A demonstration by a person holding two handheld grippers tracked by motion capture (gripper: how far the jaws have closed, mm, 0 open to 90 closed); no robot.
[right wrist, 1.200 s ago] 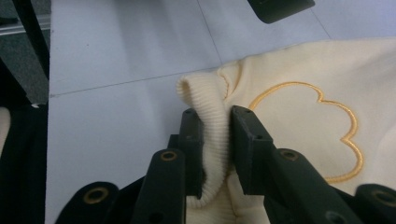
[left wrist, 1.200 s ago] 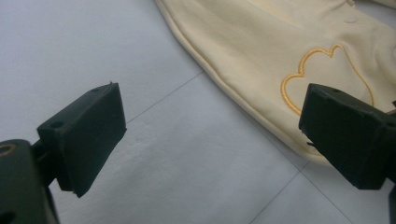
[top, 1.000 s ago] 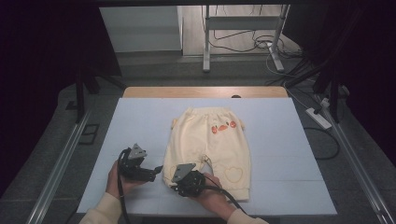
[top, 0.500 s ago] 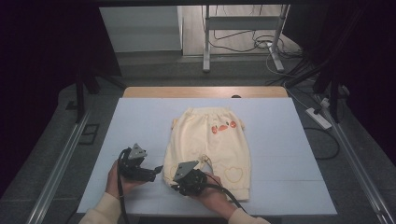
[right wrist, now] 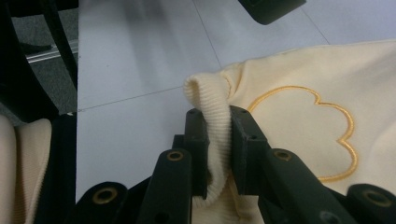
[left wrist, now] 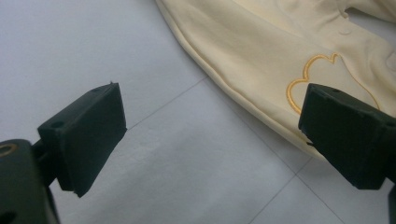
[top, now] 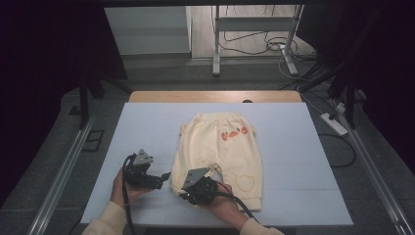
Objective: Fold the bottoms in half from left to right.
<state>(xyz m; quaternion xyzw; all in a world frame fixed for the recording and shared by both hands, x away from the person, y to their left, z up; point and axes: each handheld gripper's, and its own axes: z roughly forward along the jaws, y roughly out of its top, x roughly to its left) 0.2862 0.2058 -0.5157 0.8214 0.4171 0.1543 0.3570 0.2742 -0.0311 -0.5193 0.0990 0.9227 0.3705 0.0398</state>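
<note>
- Cream baby trousers are laid flat on the pale blue table mat, waistband toward the far edge, leg cuffs toward the person.
- An orange carrot print is seen near the waistband; an outlined heart is seen on the right leg.
- Right gripper is held at the near left leg; in the right gripper view its jaws are pinched on the ribbed cuff, fabric squeezed between the pads.
- Cuff is gripped at its edge, probably so the leg can be lifted or folded without bunching the rest.
- A cloud-shaped outline is stitched just beside the pinched cuff.
- Left gripper is held just beside the garment's left edge, over bare mat; jaws are spread wide, nothing between them.
- In the left gripper view the trouser hem is framed between the open jaws but is not touched.
- Left gripper is likely positioned for a second grab on the same side, so the fabric can be kept taut.
- Both hands are rested low at the near edge.
</note>
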